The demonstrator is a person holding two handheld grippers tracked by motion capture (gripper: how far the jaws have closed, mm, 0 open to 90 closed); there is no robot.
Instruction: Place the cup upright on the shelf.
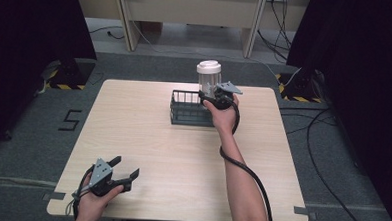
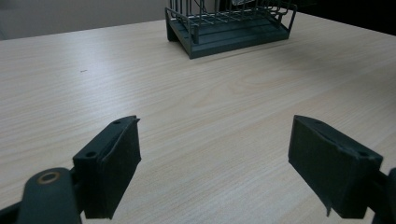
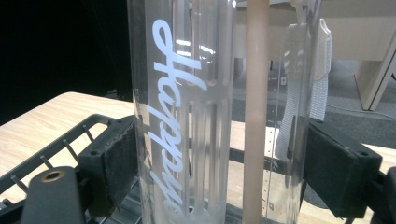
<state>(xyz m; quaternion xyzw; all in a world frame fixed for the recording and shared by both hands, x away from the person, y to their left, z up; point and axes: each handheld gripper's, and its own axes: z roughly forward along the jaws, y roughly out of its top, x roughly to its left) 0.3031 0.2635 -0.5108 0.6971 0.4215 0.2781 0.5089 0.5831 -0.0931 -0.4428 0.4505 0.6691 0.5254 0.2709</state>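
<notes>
Left hand-held gripper agape, empty, right hand-held gripper clasping clear ribbed bottle over wire rack

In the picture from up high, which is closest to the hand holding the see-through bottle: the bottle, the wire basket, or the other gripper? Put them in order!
From the right gripper:
1. Clear bottle, between its jaws.
2. Wire basket, just left, under the bottle.
3. Left gripper, at the table's near-left corner.

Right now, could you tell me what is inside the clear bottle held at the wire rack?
Inside the clear bottle a pale straw runs down its length. No liquid is visible. Its base, low in the wire rack, is out of sight, and its white lid hides the straw's top.
</notes>
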